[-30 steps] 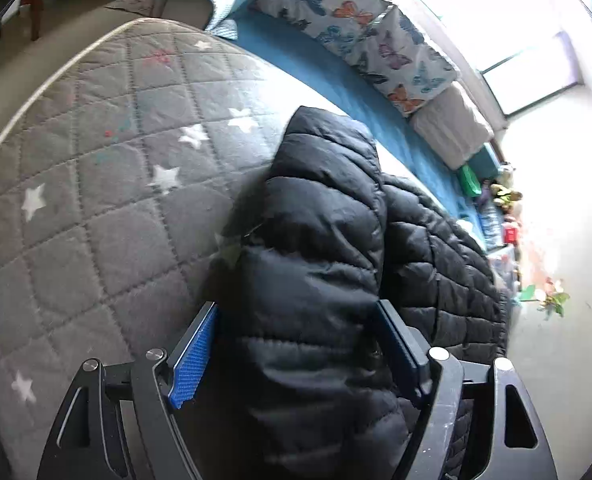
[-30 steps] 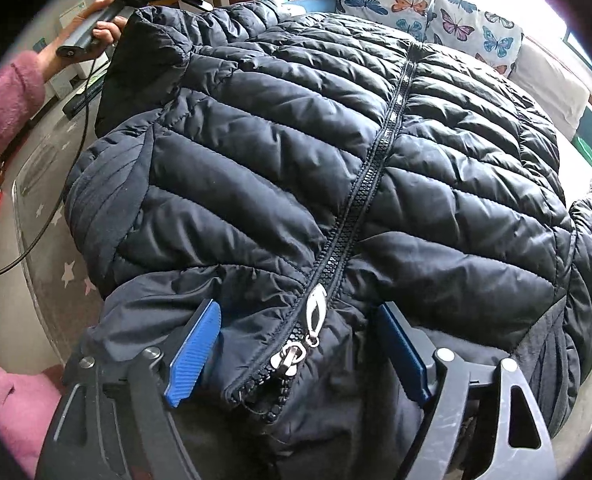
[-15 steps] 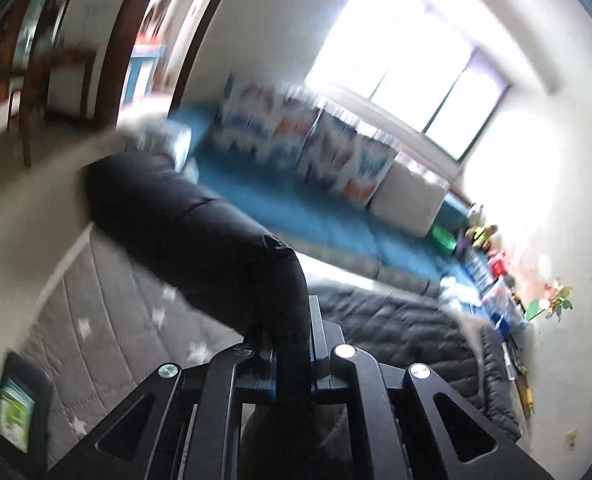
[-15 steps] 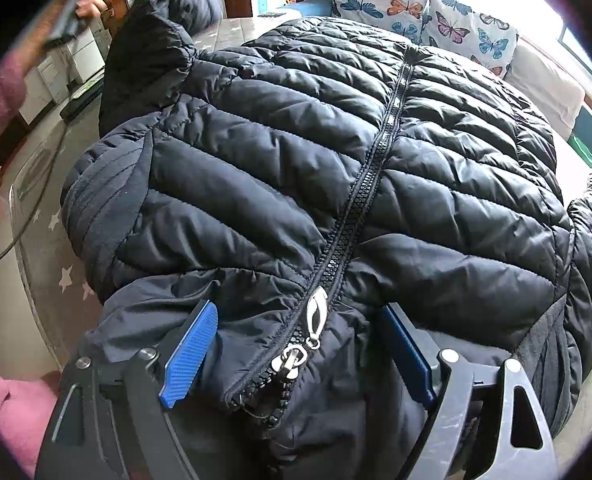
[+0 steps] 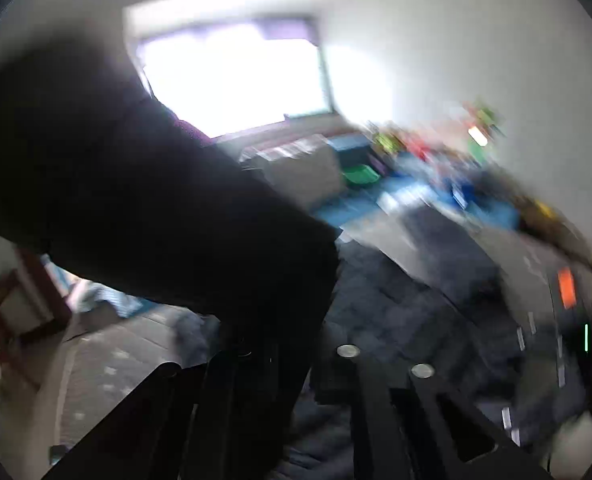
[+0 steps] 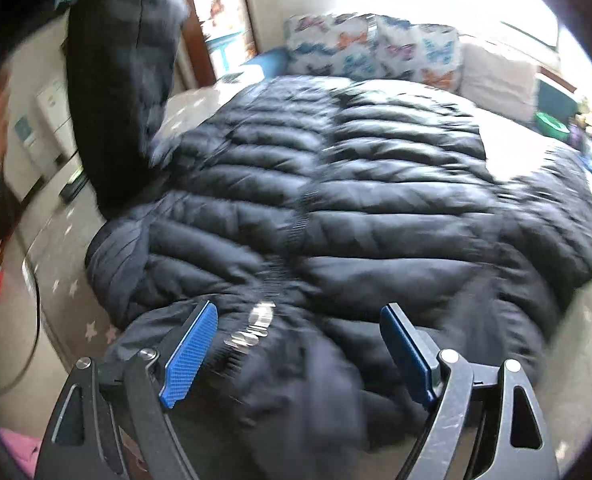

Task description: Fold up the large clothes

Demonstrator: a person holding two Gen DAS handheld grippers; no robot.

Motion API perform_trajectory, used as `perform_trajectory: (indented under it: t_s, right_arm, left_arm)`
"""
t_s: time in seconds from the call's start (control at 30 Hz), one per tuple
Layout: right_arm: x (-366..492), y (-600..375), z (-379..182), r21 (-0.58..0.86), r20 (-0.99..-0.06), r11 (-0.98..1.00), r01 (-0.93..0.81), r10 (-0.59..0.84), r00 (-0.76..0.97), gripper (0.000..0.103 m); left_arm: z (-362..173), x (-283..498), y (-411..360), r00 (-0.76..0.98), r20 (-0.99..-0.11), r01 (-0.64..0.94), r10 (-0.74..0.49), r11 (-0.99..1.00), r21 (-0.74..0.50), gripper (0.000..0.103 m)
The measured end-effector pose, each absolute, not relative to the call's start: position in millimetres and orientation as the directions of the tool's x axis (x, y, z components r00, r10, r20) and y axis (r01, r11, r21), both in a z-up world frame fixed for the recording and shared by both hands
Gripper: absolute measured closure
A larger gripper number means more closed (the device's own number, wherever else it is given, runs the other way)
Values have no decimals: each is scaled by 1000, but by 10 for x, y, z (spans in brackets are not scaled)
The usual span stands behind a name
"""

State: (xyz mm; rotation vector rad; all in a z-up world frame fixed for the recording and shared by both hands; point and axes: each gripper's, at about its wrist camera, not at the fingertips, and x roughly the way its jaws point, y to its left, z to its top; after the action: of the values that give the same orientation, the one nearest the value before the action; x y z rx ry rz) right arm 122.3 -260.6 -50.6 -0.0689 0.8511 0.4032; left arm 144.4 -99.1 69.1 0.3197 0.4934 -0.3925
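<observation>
- Left wrist view: everything is smeared, yet the left gripper (image 5: 280, 364) is plainly clamped on a black sleeve (image 5: 144, 184) of the puffer jacket. The sleeve runs from the lower middle of the frame up across the left half, off the mat. The rest of the jacket lies dim at lower right, a bright window (image 5: 232, 76) behind it.
- Right wrist view: the jacket (image 6: 336, 208) lies front-up on a grey star-patterned mat (image 6: 68, 248), filling the middle of the frame, zipper pull (image 6: 252, 326) at lower centre. The right gripper (image 6: 300, 344) stands wide — its blue pads (image 6: 190, 354) straddle the collar end without pinching it. The lifted sleeve hangs at upper left, above the jacket's shoulder.
- Step in hand, as I judge it: folding the first sleeve in over the chest.
- Next move calls for carrying the cuff across the zipper line, laying it flat, then letting go — with the wide tongs perhaps steadying the collar so the body doesn't drag.
</observation>
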Motion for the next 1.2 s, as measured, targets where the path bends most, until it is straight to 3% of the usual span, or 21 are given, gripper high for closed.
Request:
perform_trajectory:
  t_s: [0.1,0.13,0.23,0.4,0.53,0.7,0.83,0.97,1.03,1.2]
  right_arm:
    - [1162,-2975,-456,122,-736,950,-287,281,616,12]
    - [1128,-3094,-457,134,-735,957,-256,270,622,12]
    - [1102,-3418,-476,170,-742,970,-175,242,625,12]
    - [1041,-3689,-501,190,-745,978,-83,199,636,12]
    - [991,-3834,-390,211,-719,976,-57,195,667,12]
    - [1099,-3798,-250,295,-665,947,-127,299,684,12]
    - [1299,-3579,-275,283,-674,944,-172,323,664,12]
    - [1365,-3376,-170,252,-647,944,-211,326,689,12]
    - [1389,-3265,-106,249,-631,932,-263,362,686,12]
    - [1534,-2942,-159,215,-653,897,-386,426,627,12]
  left_arm:
    - [169,1242,-1537,740,-599,529,-306,815,237,79]
    - [-20,1196,-1695,699,-642,564,-314,794,225,63]
    - [-420,1038,-2013,616,-712,627,-337,757,184,35]
    - [-505,793,-2177,580,-730,667,-360,725,173,33]
    - [-157,840,-1832,629,-686,622,-366,767,160,20]
    - [373,1186,-923,732,-639,428,-238,890,159,19]
    - [374,1567,-215,721,-681,270,-125,957,110,19]
    - [119,1708,186,647,-740,261,-185,965,-13,23]
    - [-78,1691,276,613,-765,265,-196,964,-35,36]
    - [-596,1790,286,542,-806,269,-240,958,-105,38]
